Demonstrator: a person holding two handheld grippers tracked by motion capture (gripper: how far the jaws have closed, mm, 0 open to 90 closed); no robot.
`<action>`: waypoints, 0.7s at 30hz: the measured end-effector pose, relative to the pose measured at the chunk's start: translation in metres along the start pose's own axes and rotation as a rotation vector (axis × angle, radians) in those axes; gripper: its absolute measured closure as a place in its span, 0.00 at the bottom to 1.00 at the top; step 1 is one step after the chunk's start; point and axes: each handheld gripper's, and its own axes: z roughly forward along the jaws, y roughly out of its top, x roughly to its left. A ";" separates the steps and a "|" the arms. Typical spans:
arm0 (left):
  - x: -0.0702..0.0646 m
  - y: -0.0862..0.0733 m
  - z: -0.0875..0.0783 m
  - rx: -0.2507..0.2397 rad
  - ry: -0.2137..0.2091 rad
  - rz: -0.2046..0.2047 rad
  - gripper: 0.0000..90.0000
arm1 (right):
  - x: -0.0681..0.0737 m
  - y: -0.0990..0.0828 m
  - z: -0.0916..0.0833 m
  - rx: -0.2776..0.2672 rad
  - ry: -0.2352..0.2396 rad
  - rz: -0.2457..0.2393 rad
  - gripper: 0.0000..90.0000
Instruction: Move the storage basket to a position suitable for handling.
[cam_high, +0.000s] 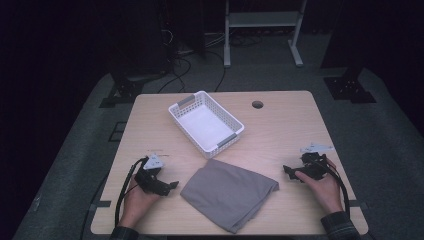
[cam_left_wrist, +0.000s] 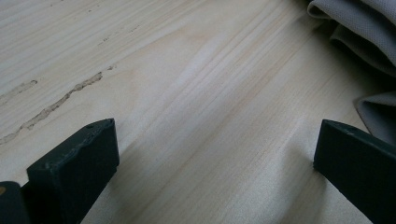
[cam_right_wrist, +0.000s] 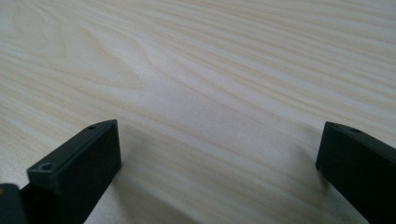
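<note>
Both grippers rest open on the bench, either side of a folded grey cloth, with nothing held.

I have the left gripper (cam_high: 170, 185) low on the pale wooden bench (cam_high: 280, 140), its fingers (cam_left_wrist: 77, 163) spread wide and empty; the grey cloth (cam_high: 229, 192) lies just beyond their tips, its folded edges (cam_left_wrist: 362, 35) ahead and to one side. My right gripper (cam_high: 289, 171) sits on the cloth's other side, near but apart from it, fingers (cam_right_wrist: 79, 161) equally wide, with bare wood between them. A white slotted basket (cam_high: 206, 124) stands empty farther out, beyond both pairs of fingers. My worry is that, coming in this low, a finger might shove the cloth along the smooth bench and bunch it rather than slide under, or pinch only the top layer so the fold falls open when lifted.
</note>
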 end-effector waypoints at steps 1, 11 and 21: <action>0.000 0.000 0.000 0.000 0.000 0.000 0.00 | 0.000 0.001 0.001 -0.001 -0.001 0.000 0.00; 0.000 0.000 0.000 0.000 0.000 0.000 0.00 | 0.000 0.001 0.001 0.000 -0.014 0.014 0.00; 0.000 0.000 0.000 0.001 0.000 0.001 0.00 | 0.004 0.004 0.000 0.025 -0.005 0.002 0.05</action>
